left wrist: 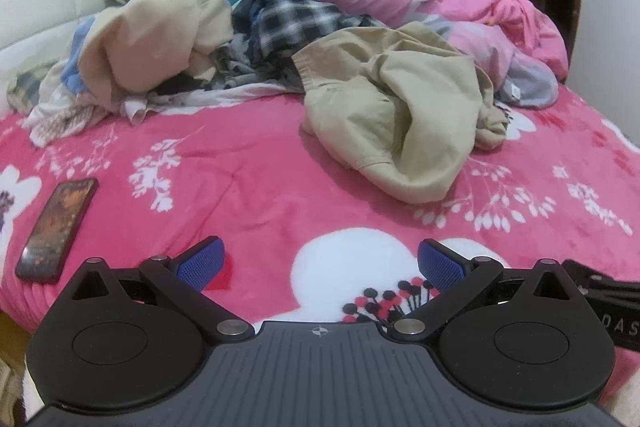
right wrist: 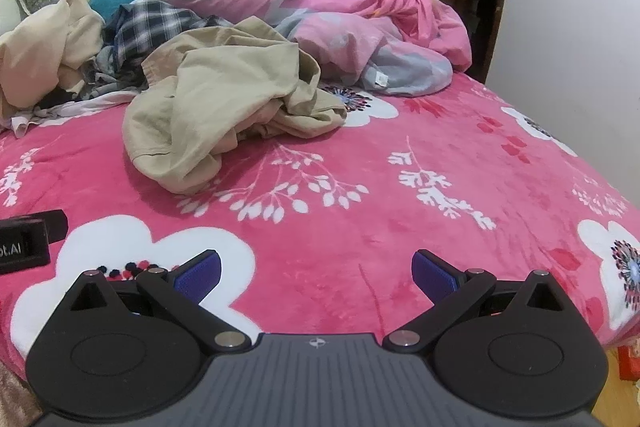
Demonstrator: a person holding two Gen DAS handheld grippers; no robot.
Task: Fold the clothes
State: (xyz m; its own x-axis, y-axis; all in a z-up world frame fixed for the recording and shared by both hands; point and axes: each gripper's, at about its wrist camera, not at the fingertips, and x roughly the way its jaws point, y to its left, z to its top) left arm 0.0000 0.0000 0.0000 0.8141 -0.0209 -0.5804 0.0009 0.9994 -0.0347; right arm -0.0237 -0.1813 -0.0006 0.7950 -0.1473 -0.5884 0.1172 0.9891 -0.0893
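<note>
On the bed's pink floral blanket [left wrist: 256, 187], crumpled khaki trousers [left wrist: 392, 115] lie beside piled laundry [left wrist: 168, 39]; a phone [left wrist: 56, 227] rests left. Both grippers, left gripper [left wrist: 320, 261] and right gripper [right wrist: 316, 269], hover with fingers spread, empty.

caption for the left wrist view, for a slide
Open left gripper faces a crumpled khaki garment on a pink floral blanket, phone nearby.

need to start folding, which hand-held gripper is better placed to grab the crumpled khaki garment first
Left, marginally. The khaki garment lies nearly straight ahead of the left hand-held gripper, but up and left of the right hand-held gripper. Both are open, neither touching.
</note>
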